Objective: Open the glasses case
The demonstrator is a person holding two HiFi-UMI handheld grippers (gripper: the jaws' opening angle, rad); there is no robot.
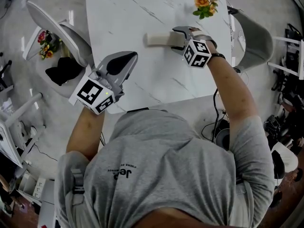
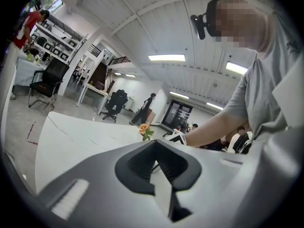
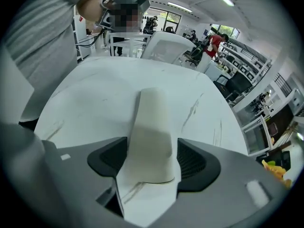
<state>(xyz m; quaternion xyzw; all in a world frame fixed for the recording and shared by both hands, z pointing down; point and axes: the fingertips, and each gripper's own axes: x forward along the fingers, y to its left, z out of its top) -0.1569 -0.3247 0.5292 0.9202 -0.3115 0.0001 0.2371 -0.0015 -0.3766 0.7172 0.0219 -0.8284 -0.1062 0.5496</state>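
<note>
Lying flat on the white marbled surface [image 1: 118,13], toward its far side and near a small orange flower [image 1: 205,6]: a pale, oblong glasses case [image 1: 156,39]. Taken at one end by the right gripper [image 1: 179,39], fingers [image 3: 197,163] closed in against both long sides, with most of the length jutting out past them. No seam, hinge or latch to be made out from here.

Looks rigid and light, with a smooth shell, probably slippery. Likely to skid or swivel on the surface unless pinned down. Best held low on the bottom half, so as to leave the lid free and not squeeze it closed. No call for much force.

Raised over the near edge, well apart from the case: the left gripper [image 1: 124,61], fingers pressed together on nothing. Would need parting before catching the lid's lip.
</note>
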